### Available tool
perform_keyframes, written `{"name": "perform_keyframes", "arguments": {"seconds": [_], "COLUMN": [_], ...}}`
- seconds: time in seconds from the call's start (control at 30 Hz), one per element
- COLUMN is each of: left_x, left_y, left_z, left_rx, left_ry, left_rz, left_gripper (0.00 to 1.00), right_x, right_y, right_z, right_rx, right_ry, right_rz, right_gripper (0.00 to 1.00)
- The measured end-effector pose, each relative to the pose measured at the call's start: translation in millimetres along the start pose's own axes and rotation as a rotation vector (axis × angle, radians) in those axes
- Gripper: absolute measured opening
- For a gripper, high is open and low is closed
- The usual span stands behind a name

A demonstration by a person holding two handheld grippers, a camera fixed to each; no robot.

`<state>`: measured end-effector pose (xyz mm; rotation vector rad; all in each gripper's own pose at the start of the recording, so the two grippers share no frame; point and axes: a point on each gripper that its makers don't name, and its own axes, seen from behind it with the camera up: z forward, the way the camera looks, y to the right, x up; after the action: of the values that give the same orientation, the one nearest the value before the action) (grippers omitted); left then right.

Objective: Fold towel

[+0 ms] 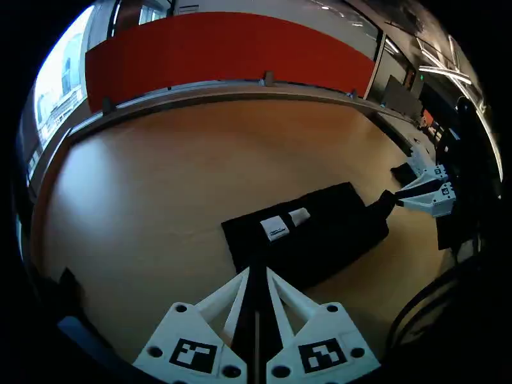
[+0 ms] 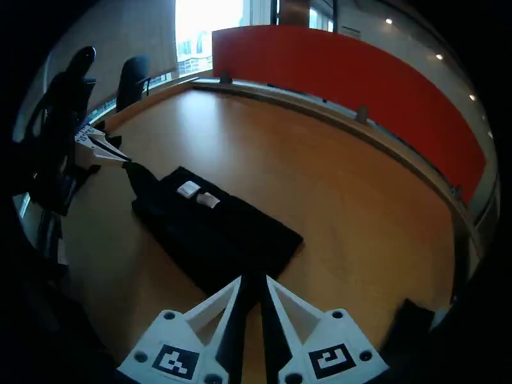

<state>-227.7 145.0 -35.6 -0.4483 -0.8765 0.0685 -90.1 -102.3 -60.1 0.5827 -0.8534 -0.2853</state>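
Black towel [image 1: 320, 230] lies flat on tabletop [image 1: 160, 192]. Left tool [image 1: 257, 275] clenched on one end, right tool [image 2: 253, 281] on opposite end. Likely soft, light, droopy; grip corners, keep taut.

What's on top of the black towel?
Two white tags lie side by side on the black towel. The left hand-held gripper and right hand-held gripper each pinch one end. Whatever lies under the towel on the wooden table is covered.
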Motion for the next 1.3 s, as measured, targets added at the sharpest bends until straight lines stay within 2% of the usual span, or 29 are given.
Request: {"name": "perform_keyframes", "arguments": {"seconds": [0.4,0.73,0.93,1.0,1.27,1.3], "left_x": [-11,-10,-9,-8,-3,-2], "left_y": [-12.3,-14.5,-20.0,-21.9,-31.5,-33.1], "left_z": [38.7,53.6,60.2,62.5,69.2,69.9], "left_rx": [0.039,0.048,0.062,0.067,0.094,0.098], "left_ry": [-0.033,-0.043,-0.046,-0.047,-0.052,-0.052], "left_rz": [-0.004,0.004,0.006,0.005,0.025,0.03], "left_gripper": [0.04,0.05,0.12,0.19,0.46,0.46], "right_x": [-13,-16,-16,-14,-6,-5], "right_y": [11,20,25,28,42,44], "right_z": [32.9,45.8,52.5,54.5,60.4,61.3], "right_rx": [-0.003,-0.024,-0.035,-0.04,-0.068,-0.071], "right_ry": [-0.023,-0.032,-0.036,-0.034,-0.031,-0.031], "right_rz": [0.051,0.066,0.067,0.068,0.056,0.054], "right_gripper": [0.14,0.16,0.18,0.18,0.34,0.35]}}
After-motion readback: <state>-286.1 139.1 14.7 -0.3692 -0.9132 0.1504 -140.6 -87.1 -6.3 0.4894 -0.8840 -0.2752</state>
